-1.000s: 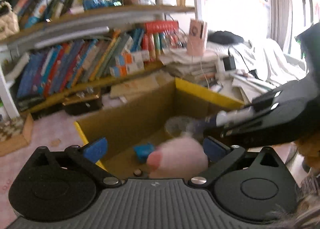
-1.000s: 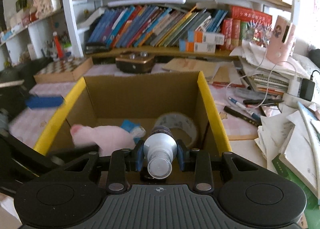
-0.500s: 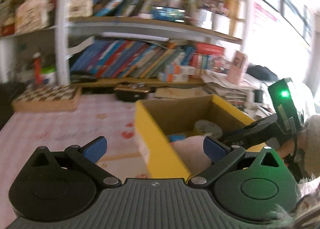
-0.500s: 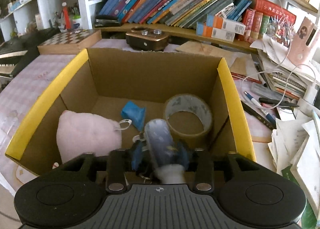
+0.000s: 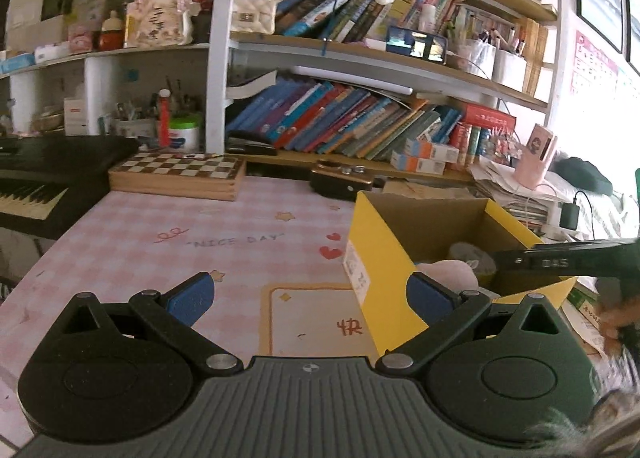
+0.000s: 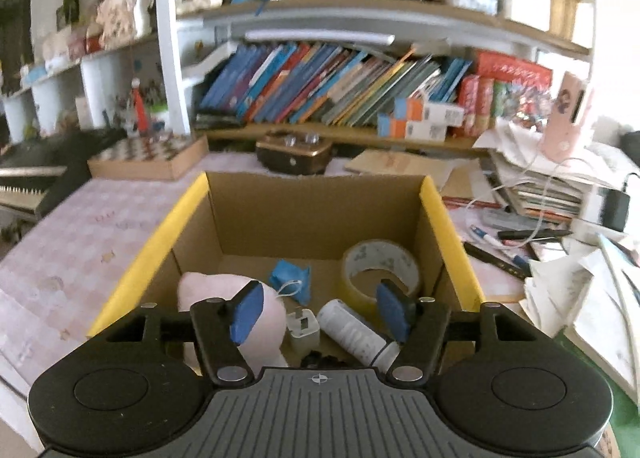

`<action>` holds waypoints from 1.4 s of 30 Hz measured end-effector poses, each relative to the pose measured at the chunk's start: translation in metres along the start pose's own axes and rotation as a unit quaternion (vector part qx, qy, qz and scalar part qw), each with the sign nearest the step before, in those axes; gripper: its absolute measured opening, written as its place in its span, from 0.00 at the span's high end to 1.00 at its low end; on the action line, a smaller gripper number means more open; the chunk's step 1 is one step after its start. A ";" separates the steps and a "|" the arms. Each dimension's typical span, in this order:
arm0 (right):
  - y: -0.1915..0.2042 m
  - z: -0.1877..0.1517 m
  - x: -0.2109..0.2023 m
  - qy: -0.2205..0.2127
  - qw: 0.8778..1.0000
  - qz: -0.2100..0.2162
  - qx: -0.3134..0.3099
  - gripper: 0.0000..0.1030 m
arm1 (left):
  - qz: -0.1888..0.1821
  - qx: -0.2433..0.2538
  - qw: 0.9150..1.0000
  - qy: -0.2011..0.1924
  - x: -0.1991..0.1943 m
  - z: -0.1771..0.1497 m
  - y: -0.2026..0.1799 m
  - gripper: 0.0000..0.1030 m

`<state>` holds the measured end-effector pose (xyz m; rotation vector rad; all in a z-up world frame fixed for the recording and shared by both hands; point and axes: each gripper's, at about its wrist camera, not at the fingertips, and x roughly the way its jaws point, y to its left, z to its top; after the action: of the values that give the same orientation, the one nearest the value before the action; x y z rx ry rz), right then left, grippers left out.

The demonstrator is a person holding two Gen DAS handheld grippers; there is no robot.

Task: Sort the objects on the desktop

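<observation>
A cardboard box with yellow rims [image 6: 448,217] stands on the pink desk; it also shows in the left wrist view [image 5: 376,258]. Inside lie a pink plush [image 6: 208,290], a blue packet [image 6: 290,278], a tape roll [image 6: 380,262], a small white item [image 6: 304,324] and a white-grey bottle [image 6: 356,332]. My right gripper [image 6: 320,312] is open and empty just above the bottle. My left gripper [image 5: 308,296] is open and empty over the desk, left of the box. The plush [image 5: 448,272] peeks over the box wall there.
A chessboard box [image 5: 180,173] and a dark keyboard [image 5: 36,185] lie at the back left. A brown case [image 6: 292,153] sits behind the box. Pens [image 6: 500,250], papers and stacked books [image 6: 548,193] crowd the right. Bookshelves stand behind.
My right gripper opened and let the bottle drop into the box. My left gripper, which had released the plush in the box, drew back left over the desk.
</observation>
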<state>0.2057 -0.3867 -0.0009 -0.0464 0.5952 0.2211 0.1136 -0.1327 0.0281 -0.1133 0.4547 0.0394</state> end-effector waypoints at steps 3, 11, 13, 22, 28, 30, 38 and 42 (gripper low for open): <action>0.005 -0.009 -0.017 -0.014 1.000 -0.016 0.019 0.33 | 0.005 0.001 1.000 -0.004 -0.009 -0.003 0.003 0.00; 0.040 -0.043 -0.057 -0.019 0.998 -0.039 0.051 0.23 | -0.009 -0.009 1.000 -0.009 -0.043 -0.019 0.017 0.00; 0.053 -0.053 -0.067 -0.017 0.998 -0.040 0.051 0.21 | 0.000 -0.001 1.000 -0.011 -0.051 -0.024 0.019 0.00; 0.101 -0.089 -0.104 -0.005 0.997 -0.059 0.043 0.17 | 0.011 0.019 1.000 0.014 -0.078 -0.054 0.036 0.00; 0.132 -0.109 -0.125 0.009 0.998 -0.057 0.028 0.15 | 0.003 0.035 0.999 0.012 -0.095 -0.060 0.044 0.00; 0.141 -0.113 -0.130 0.013 0.998 -0.057 0.024 0.14 | 0.001 0.034 0.999 0.017 -0.100 -0.062 0.049 0.00; 0.165 -0.127 -0.146 0.019 0.997 -0.074 0.024 0.09 | -0.009 0.038 0.999 0.026 -0.120 -0.073 0.062 0.00; 0.174 -0.135 -0.152 0.024 0.996 -0.078 0.023 0.08 | -0.010 0.041 0.999 0.030 -0.128 -0.079 0.068 0.00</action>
<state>-0.0287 -0.2606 -0.0238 -0.0542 0.6415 0.0558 -0.0397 -0.0760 0.0069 -0.0390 0.5141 -0.0029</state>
